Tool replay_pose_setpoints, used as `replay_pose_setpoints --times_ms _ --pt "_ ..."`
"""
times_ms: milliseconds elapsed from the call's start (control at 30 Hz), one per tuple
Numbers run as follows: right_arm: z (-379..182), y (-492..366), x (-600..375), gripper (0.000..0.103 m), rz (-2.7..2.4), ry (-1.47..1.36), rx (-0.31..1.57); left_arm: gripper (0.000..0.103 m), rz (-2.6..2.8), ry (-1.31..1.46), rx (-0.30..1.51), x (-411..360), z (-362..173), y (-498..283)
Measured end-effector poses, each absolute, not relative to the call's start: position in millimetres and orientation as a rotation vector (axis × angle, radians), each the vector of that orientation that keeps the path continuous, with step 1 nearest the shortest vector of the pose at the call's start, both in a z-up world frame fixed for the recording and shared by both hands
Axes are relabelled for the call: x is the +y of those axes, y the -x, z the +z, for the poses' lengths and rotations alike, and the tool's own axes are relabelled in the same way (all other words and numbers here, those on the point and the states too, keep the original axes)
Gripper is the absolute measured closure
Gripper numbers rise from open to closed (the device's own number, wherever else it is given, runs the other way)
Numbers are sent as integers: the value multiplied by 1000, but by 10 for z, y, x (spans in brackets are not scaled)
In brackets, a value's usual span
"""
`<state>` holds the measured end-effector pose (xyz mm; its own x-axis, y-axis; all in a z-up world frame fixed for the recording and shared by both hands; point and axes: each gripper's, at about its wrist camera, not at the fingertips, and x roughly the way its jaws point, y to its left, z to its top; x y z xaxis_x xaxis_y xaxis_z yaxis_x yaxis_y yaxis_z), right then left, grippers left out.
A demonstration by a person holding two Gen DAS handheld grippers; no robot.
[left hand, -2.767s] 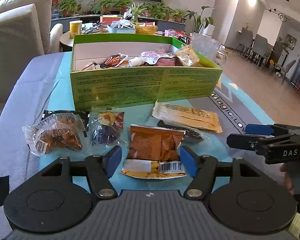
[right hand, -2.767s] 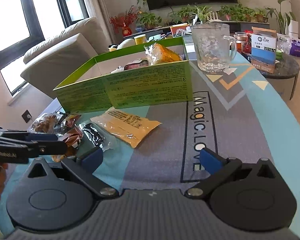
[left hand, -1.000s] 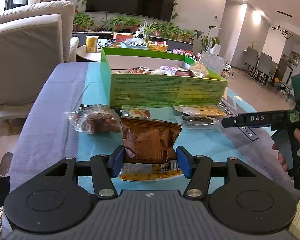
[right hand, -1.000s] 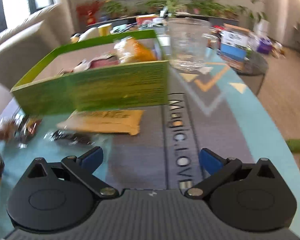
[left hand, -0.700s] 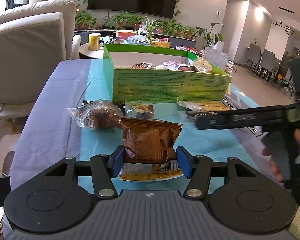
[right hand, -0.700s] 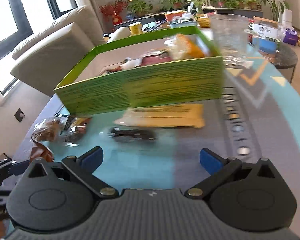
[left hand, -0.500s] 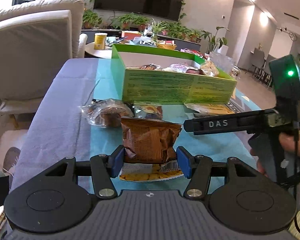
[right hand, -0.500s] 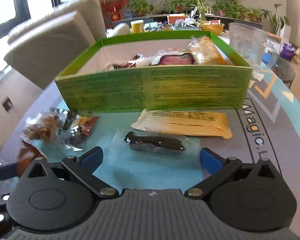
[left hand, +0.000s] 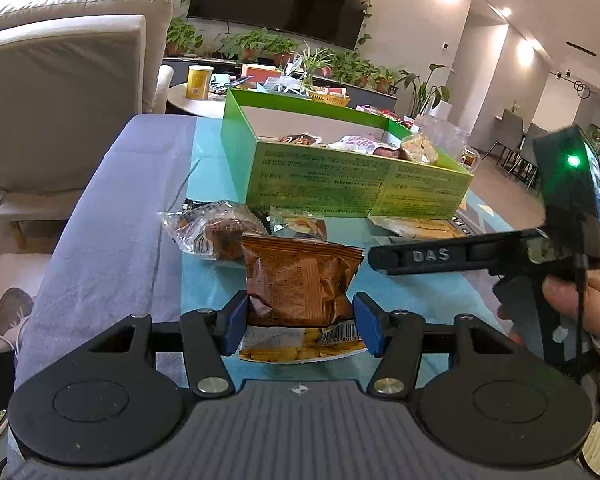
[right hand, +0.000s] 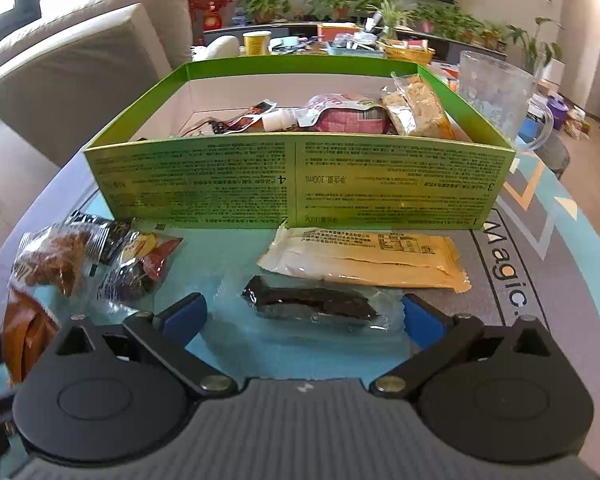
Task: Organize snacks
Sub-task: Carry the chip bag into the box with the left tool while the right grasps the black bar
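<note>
- Pinching the brown snack packet [left hand: 300,280], your left gripper [left hand: 298,322] holds it up, near of the green box [right hand: 300,184].
- Your right gripper [right hand: 302,312] is spread around the dark bar in clear wrap [right hand: 312,302], pads apart from it.

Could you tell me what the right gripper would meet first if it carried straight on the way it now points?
Most likely the dark snack in clear wrap, lying on the mat between the open right gripper's fingers; depth is hard to judge.
</note>
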<state>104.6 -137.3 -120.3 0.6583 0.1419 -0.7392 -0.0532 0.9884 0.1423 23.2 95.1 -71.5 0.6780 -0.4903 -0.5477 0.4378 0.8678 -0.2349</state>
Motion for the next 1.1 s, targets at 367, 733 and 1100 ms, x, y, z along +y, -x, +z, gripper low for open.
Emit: replay_pose_setpoints --times_ms 367,733,1100 --pt "-1042 -790 -1760 24 135 -236 799 50 -553 68 614 832 -571 -233" --pt "-584 -930 -1894 24 175 -231 623 50 -547 29 525 557 -248 -436" --pt "-454 -1349 -1980 24 178 -260 543 50 -482 3 411 380 120 -946"
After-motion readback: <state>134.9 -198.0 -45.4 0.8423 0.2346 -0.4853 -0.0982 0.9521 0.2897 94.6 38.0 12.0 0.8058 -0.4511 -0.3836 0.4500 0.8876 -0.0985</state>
